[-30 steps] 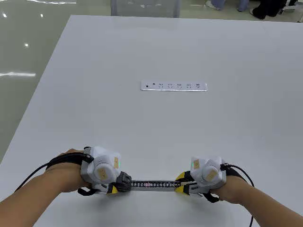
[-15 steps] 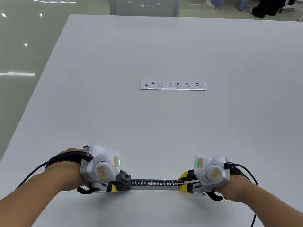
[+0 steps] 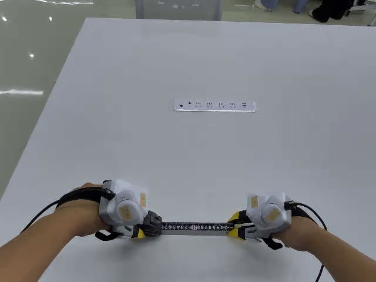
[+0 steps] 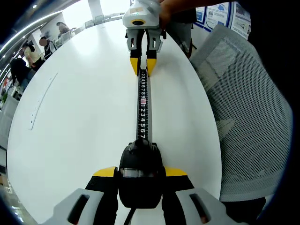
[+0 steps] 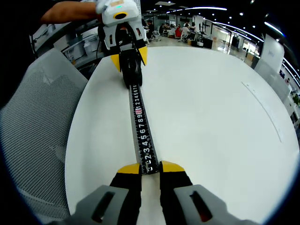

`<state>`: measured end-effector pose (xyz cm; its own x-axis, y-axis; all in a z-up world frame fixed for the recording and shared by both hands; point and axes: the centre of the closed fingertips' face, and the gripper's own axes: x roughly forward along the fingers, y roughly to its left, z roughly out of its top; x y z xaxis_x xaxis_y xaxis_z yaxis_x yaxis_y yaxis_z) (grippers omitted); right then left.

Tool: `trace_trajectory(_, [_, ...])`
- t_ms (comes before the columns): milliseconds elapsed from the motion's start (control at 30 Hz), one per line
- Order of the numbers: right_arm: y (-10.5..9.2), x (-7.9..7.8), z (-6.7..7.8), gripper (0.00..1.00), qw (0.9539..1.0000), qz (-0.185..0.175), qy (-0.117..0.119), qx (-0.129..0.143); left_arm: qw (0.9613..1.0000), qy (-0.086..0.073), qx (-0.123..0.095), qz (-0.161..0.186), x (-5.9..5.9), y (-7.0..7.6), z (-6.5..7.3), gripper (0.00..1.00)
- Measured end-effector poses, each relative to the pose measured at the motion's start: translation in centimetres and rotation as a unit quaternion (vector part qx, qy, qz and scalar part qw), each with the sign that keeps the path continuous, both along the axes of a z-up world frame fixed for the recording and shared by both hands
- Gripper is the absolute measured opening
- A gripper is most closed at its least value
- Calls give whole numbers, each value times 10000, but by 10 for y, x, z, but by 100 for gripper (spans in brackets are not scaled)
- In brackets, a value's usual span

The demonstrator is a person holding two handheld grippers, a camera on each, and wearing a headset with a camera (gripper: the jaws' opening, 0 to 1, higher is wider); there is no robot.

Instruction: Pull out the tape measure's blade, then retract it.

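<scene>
A black tape measure case (image 4: 139, 172) sits clamped between the yellow-tipped fingers of my left gripper (image 3: 141, 229) near the table's front edge. Its numbered blade (image 3: 194, 227) runs out straight to the right, just over the white table (image 3: 194, 158). My right gripper (image 3: 236, 227) is shut on the blade's end (image 5: 149, 168). In the left gripper view the blade (image 4: 142, 105) leads away to the right gripper (image 4: 143, 65). From the right gripper view the blade (image 5: 140, 129) runs back to the case (image 5: 130, 70) in the left gripper (image 5: 129, 58).
A white power strip (image 3: 215, 106) lies flat in the middle of the table, well beyond both grippers. A mesh chair (image 4: 243, 122) stands close behind the table's front edge. People and desks fill the far room.
My right gripper has moved right with the blade's end, and more of the blade is out of the case. The left gripper and the case have stayed put.
</scene>
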<state>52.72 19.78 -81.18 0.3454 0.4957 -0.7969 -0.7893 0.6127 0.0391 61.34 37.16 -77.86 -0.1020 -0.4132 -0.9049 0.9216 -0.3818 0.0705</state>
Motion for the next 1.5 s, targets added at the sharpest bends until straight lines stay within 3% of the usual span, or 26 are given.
trace_trajectory(1500, [-36,-17,0,12,9996,-177,97,-174,10000,6,-13,34,0,0,0,32])
